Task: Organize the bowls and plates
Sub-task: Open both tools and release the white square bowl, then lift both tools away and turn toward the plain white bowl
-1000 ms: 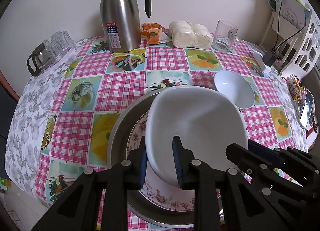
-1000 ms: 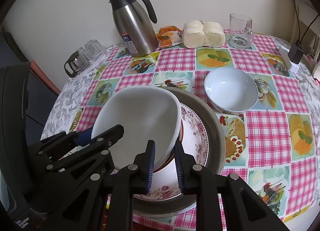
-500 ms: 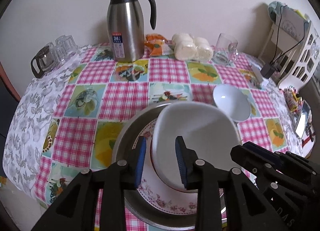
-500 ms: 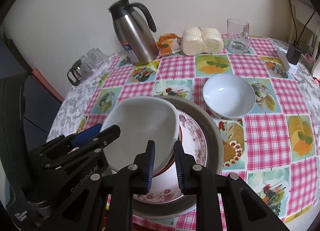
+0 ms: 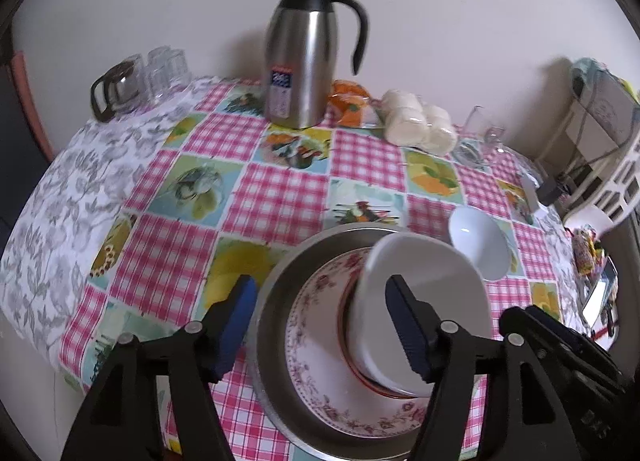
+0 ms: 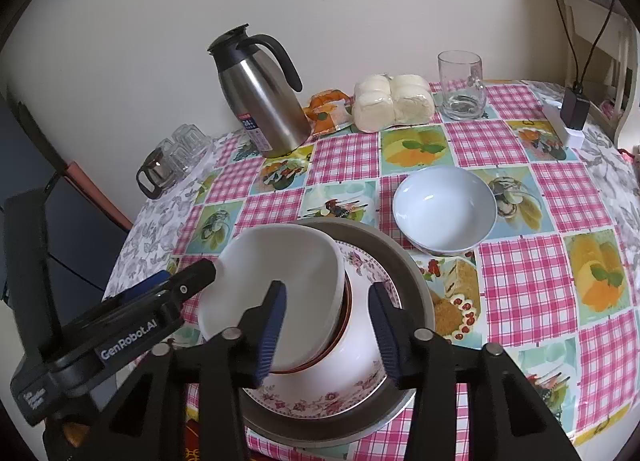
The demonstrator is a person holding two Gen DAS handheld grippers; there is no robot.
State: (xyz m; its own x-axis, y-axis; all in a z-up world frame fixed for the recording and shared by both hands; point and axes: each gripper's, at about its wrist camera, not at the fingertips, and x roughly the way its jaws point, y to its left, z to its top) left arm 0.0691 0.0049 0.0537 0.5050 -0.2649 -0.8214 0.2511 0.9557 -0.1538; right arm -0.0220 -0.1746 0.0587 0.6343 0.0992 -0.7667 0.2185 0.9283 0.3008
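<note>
Your left gripper (image 5: 320,325) has its fingers spread wide and holds nothing; the two blue pads sit either side of the stack's near left edge, one outside the metal pan, the other over the white bowl. Your right gripper (image 6: 328,333) is also parted, less widely, and grips nothing; its fingers straddle the bowl's right rim without touching it, as far as the right view shows.

One white bowl (image 6: 276,293) sits tilted in the stack, nested on a red-rimmed dish (image 6: 346,303), only an edge of which shows. Beneath comes one floral plate (image 6: 360,377), and all three lie in one metal pan (image 6: 416,285) at the near edge of the worktop (image 6: 524,277). A second bowl, pale blue (image 6: 444,209), stands alone just beside the pan on the checked cloth.

Along the wall: one steel jug (image 6: 260,101), one orange packet (image 6: 326,109), one pack of white buns (image 6: 392,101), one glass mug (image 6: 460,85). At the far left there is one small glass pot (image 6: 154,175) with a cluster of small glasses (image 6: 186,143); their number can't be told.
</note>
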